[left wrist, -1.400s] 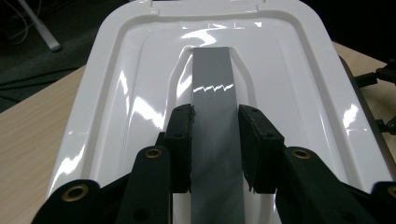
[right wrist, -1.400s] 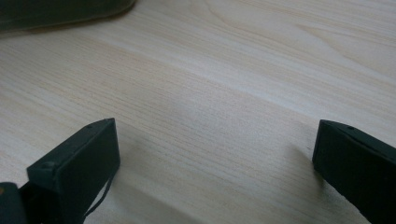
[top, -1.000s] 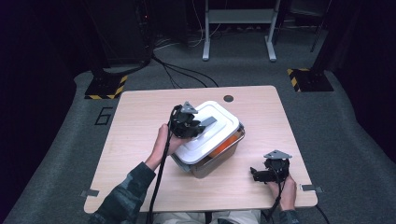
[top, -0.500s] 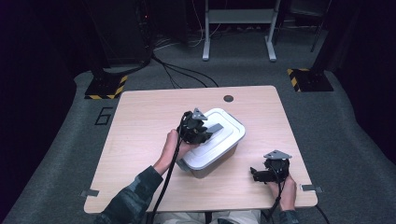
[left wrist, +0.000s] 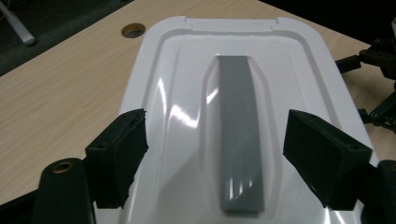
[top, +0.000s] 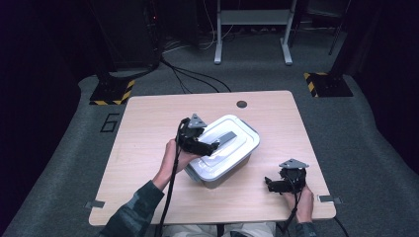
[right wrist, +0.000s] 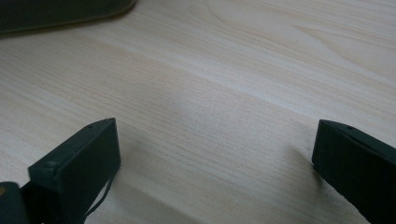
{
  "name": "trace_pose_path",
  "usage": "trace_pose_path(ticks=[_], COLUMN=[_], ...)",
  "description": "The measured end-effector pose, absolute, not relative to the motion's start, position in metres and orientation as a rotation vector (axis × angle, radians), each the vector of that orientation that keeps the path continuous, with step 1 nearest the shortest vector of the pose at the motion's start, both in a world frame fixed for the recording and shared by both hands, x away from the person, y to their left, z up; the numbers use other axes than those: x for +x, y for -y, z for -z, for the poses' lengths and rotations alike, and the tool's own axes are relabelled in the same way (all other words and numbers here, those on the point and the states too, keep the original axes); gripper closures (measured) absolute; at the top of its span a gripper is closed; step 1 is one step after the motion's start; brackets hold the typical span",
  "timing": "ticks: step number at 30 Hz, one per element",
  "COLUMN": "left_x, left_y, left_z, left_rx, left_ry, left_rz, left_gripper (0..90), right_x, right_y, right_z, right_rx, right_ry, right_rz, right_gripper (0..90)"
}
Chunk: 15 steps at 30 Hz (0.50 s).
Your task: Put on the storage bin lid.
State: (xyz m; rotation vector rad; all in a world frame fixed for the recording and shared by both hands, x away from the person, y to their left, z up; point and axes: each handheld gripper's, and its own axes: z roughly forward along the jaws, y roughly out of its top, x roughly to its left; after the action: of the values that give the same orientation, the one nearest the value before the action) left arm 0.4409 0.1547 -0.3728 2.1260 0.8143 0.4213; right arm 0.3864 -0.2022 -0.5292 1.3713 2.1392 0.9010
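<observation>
High view first: a wooden table (top: pixel 148 128) stands on grey carpet, with a white lidded box (top: pixel 232 158) sitting slantwise near its middle. The lid (top: pixel 217 148) is on, and a grey handle (top: pixel 229 137) runs along its top. The person's left hand (top: pixel 173 157) holds the left gripper (top: pixel 210 147) over the near-left part of the lid, its black cable (top: pixel 170 192) trailing back along a plaid sleeve (top: pixel 131 212). Whether it touches the lid I cannot tell from up here. The right gripper (top: pixel 269 183) rests low at the table's near-right edge, well apart from the box, held by the right hand (top: pixel 302 201). A small round hole (top: pixel 241 104) sits in the tabletop near the far edge, and a "6" (top: pixel 109 122) is marked on the floor to the left.

Left gripper view: the jaws stand wide, one on each side of the handle (left wrist: pixel 239 135), with glossy lid (left wrist: pixel 177 98) beneath them and nothing between the pads (left wrist: pixel 119 158). The hole (left wrist: pixel 133 31) shows beyond the lid's far corner, and the other gripper (left wrist: pixel 378 84) sits at the right edge.

Right gripper view: the jaws stand wide over bare wood (right wrist: pixel 224 93), gripping nothing. A dark, blurred shape (right wrist: pixel 60 11) crosses the top-left corner; I cannot tell what it is.
</observation>
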Motion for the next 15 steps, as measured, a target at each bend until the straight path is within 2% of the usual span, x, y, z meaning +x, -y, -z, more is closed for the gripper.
trace_pose_path(ticks=[2,10,15], left_x=[0.438,0.425,0.415], left_y=[-0.167,-0.237,-0.285], left_z=[0.373,0.382,0.406], left_rx=[2.108,1.997,1.883], left_ry=[-0.830,-0.946,-1.117], left_rz=[-0.437,-0.560,-0.650], left_gripper=[16.3,12.3,9.0], right_x=[0.386,0.386,0.386], right_y=[0.202,0.202,0.202], right_z=[0.529,0.529,0.529], right_rx=[1.373,1.372,1.373], right_ry=[-2.140,-2.139,-2.136], right_rz=[-0.904,-0.903,-0.901], right_gripper=[0.3,0.3,0.3])
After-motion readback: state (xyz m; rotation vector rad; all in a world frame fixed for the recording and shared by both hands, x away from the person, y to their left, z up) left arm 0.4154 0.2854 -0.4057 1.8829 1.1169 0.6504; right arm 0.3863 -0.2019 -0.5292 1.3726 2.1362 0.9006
